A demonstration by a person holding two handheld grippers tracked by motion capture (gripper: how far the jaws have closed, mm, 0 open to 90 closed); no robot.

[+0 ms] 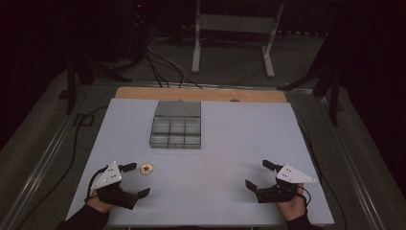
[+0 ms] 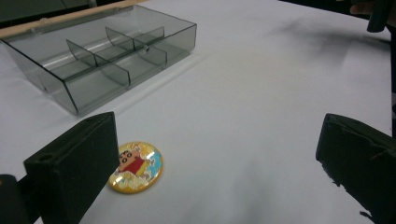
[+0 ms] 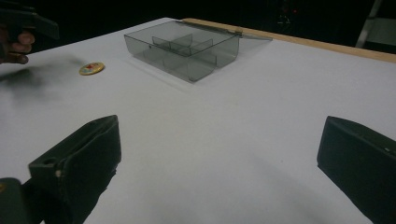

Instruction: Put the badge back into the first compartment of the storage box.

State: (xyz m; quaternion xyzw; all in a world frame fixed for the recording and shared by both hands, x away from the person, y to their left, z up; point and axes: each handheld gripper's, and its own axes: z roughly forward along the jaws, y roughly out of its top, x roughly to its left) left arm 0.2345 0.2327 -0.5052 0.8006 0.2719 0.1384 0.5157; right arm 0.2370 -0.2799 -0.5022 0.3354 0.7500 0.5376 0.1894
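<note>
The left tongs (image 1: pixel 135 179), jaws apart, rested just beside the cartoon badge (image 1: pixel 147 168), which lay flat at their one o'clock on the desk (image 1: pixel 230 143). A low, level pinch looked wise. The right tongs (image 1: pixel 256 175) stood equally apart.

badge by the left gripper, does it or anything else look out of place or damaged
Only mildly: the round cartoon badge lies loose on the white table, outside the compartment box, whose sections look empty. Nothing appears spilled, cracked or askew.
</note>
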